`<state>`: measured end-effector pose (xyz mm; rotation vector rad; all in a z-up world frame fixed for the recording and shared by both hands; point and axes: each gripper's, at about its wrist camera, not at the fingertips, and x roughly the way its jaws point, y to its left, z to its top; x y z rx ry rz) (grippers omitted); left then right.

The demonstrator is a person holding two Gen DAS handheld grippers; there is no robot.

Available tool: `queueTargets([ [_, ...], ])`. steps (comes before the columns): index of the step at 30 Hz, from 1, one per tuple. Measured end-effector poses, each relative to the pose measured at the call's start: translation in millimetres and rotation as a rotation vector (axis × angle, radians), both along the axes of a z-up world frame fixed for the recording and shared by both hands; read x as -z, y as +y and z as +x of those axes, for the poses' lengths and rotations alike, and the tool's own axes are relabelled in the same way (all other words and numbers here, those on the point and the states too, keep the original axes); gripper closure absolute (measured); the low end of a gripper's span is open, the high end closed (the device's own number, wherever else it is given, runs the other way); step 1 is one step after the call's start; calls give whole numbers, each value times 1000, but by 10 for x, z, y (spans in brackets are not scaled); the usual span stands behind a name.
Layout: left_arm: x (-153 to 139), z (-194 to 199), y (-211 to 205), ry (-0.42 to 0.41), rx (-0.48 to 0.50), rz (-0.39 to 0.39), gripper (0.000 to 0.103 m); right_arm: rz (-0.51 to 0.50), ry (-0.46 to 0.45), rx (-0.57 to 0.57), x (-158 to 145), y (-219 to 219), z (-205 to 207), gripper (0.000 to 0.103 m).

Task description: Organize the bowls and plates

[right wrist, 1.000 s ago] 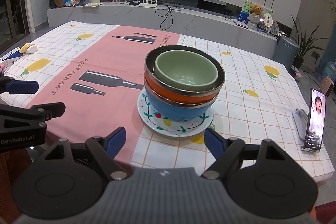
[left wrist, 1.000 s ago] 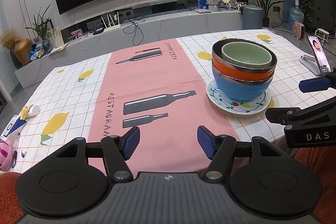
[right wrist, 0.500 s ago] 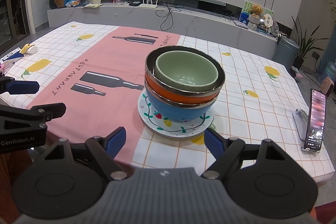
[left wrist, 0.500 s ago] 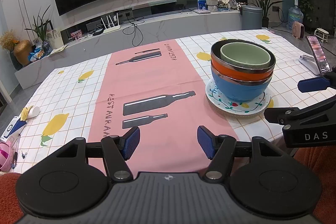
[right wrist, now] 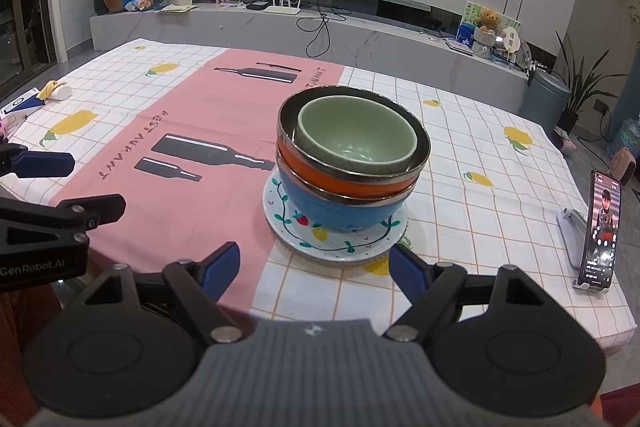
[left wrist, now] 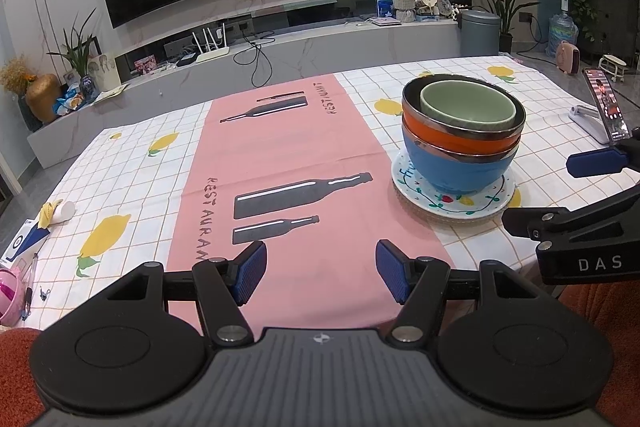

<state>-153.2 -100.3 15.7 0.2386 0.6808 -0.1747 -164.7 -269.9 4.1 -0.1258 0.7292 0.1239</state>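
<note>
Green bowl [right wrist: 354, 137] nested in orange bowl [right wrist: 344, 179], that one in blue bowl [right wrist: 340, 211], all on flowered plate [right wrist: 288, 223] right of the pink runner [left wrist: 280, 155]: compact, probably already sorted. Left gripper [left wrist: 320, 273] and right gripper [right wrist: 316, 265] near, jaws apart, holding nothing.

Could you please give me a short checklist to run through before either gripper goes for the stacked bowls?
1. Left gripper open, nothing between its fingers: ok.
2. Right gripper open and empty: ok.
3. Green bowl nested on top, rim exposed: ok.
4. Orange bowl and blue bowl sit level in the stack: ok.
5. Patterned plate flat on the tablecloth: ok.
6. Further plates beneath it: cannot tell.
</note>
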Motion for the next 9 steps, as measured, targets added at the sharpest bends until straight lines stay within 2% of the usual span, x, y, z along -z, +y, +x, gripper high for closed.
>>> queueTargets([
  [9,-19,-13,26,-1,9,-13,29,-3,0,0,2,1,-4,23],
])
